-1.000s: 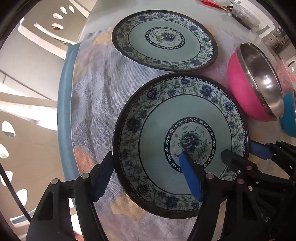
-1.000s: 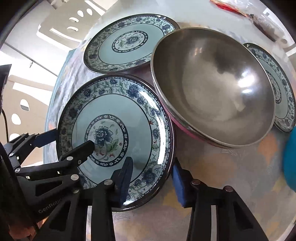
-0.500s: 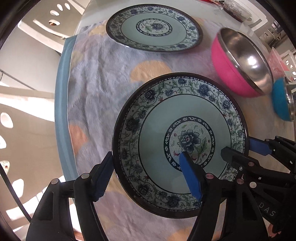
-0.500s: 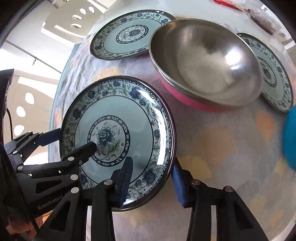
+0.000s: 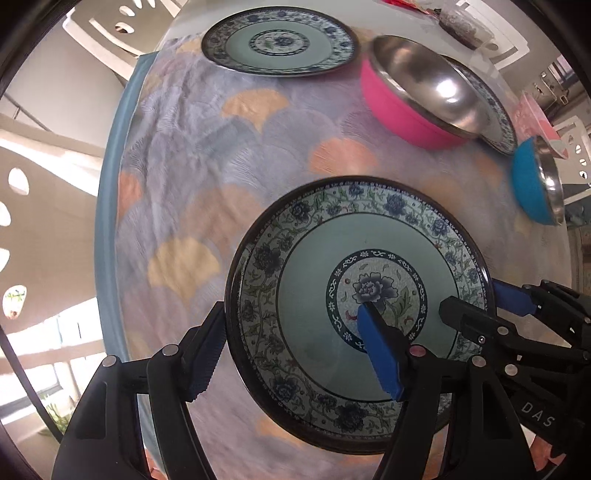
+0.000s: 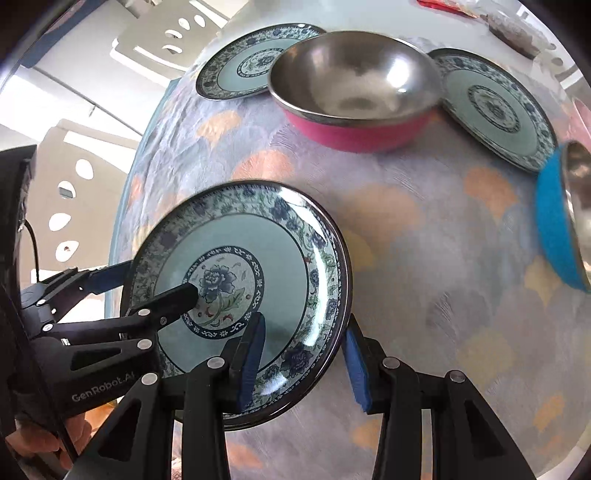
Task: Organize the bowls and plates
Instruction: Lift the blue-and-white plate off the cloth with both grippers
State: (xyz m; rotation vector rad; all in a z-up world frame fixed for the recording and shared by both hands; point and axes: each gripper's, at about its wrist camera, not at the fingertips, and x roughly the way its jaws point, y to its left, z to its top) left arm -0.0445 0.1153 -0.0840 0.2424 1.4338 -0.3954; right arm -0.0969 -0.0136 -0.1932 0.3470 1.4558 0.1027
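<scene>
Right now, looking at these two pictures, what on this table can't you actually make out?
- Floral blue-green plate being carried: its underside is hidden in both views, so how far it sits above the tablecloth is unclear.
- Blue-sided steel bowl: right wrist view, cut off by the picture's edge.
- Third patterned plate: left wrist view, mostly hidden behind the pink-sided steel bowl.
- Small packets at the far table edge: too small and warped to identify.

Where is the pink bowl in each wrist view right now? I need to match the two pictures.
Left wrist view: the pink bowl is upper right, beyond the held plate, in front of a plate that it partly hides.
Right wrist view: the pink bowl is top centre, between two plates.
Shared landmark: the blue bowl at the right edge of both views.
</scene>
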